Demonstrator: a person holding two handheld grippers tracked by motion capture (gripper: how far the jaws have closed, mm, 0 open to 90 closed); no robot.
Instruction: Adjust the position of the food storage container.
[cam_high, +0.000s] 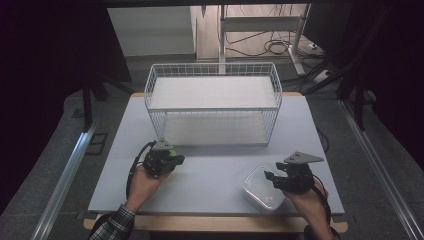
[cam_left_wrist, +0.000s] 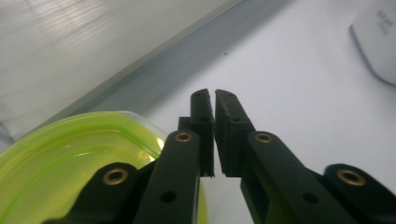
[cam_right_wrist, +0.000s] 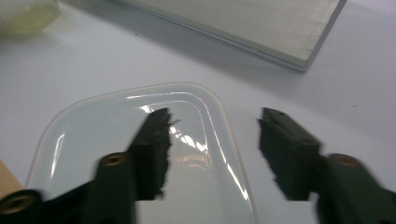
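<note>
left gripper: jaws pressed together, empty, beside yellow-green translucent plastic lid | right gripper: jaws spread straddling clear plastic container edge, likely for a grasp | white wire two-tier shelf waits behind

Grey floor, dark curtains, tangled cables behind the table

On the pale grey table, the white wire two-shelf rack stands behind my tools; the clear plastic lid lies front right, the yellow-green plastic lid front left.
</note>
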